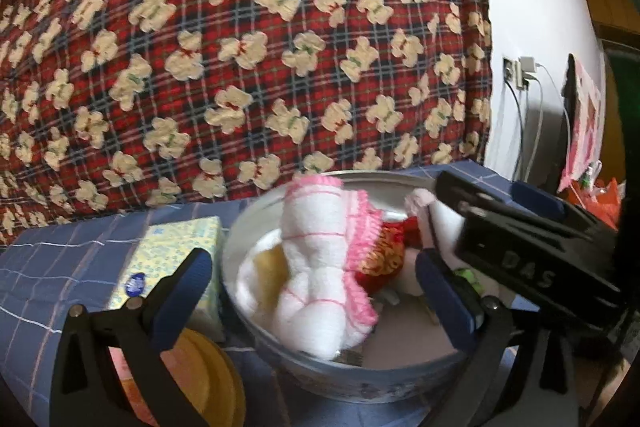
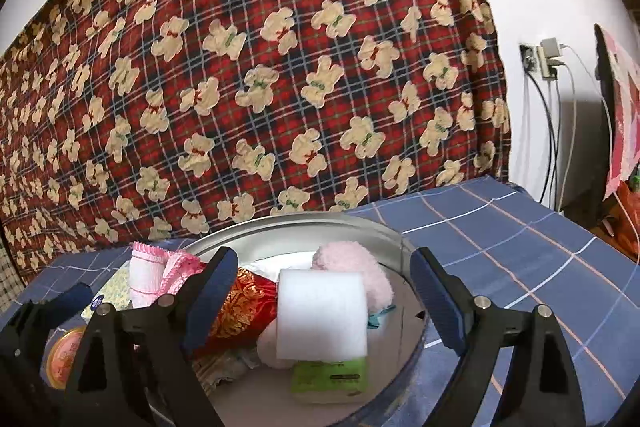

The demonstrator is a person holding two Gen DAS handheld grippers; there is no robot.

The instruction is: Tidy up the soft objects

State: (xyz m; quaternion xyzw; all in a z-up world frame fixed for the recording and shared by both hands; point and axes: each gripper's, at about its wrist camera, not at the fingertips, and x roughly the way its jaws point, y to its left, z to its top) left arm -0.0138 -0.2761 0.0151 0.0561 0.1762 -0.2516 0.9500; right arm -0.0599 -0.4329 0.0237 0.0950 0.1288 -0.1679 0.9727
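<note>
A round metal basin on the blue checked bed holds soft things. In the left wrist view a white towel with pink trim lies in it, between the fingers of my open left gripper, beside a red and gold pouch. In the right wrist view a white foam roll, a pink fluffy cloth, a green packet and the red and gold pouch lie in the basin. My right gripper is open over the foam roll, touching nothing that I can see. It shows as a black body in the left wrist view.
A yellow and blue tissue pack lies left of the basin, with a yellow lidded tin in front of it. A red plaid bear-print quilt rises behind. A wall socket with cables is at the right.
</note>
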